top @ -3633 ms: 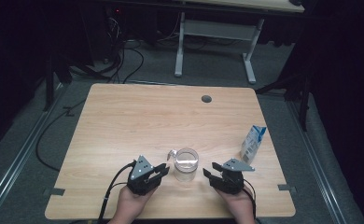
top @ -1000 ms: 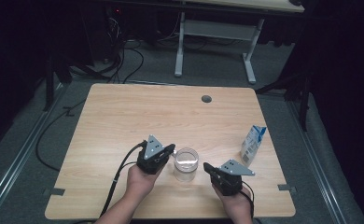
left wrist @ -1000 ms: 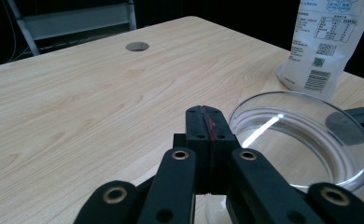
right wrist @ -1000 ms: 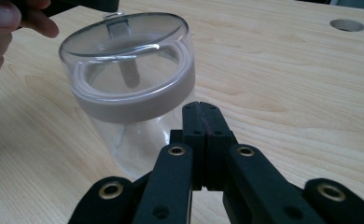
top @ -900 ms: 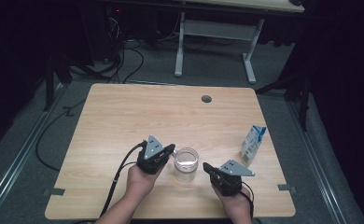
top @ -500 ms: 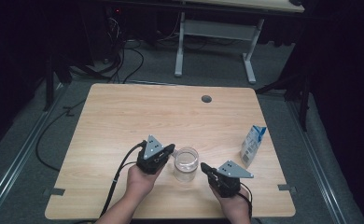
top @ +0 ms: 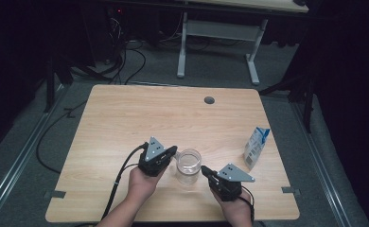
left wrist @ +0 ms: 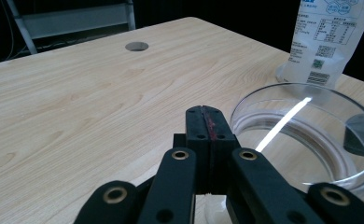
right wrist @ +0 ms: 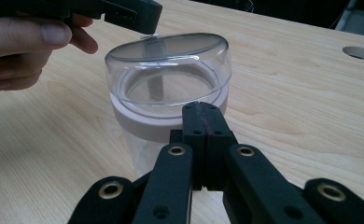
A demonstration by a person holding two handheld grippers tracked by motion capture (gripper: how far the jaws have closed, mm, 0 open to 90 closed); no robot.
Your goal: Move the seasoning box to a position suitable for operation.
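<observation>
A clear jar [top: 188,165] with a clear domed lid [right wrist: 168,60] and a white band stands near the table's front edge, between my two grippers. My left gripper [top: 173,152] is at the jar's left with its jaws shut and nothing between them. Its tip [left wrist: 203,112] sits level with the lid's rim [left wrist: 301,135], right beside it. My right gripper [top: 204,169] comes from the jar's lower right, also shut and holding nothing. Its tip [right wrist: 202,108] points at the white band [right wrist: 143,121]; I cannot tell if it touches.
A white and blue carton [top: 256,147] stands near the table's right edge, also behind the jar in the left gripper view [left wrist: 332,37]. A round cable hole [top: 209,100] lies at the far middle of the wooden table [top: 126,123]. Another desk's legs stand behind.
Since the earliest frame the left gripper has moved forward to the jar's side. Over the last second the right gripper has edged slightly left toward the jar. The jar has stayed put.
</observation>
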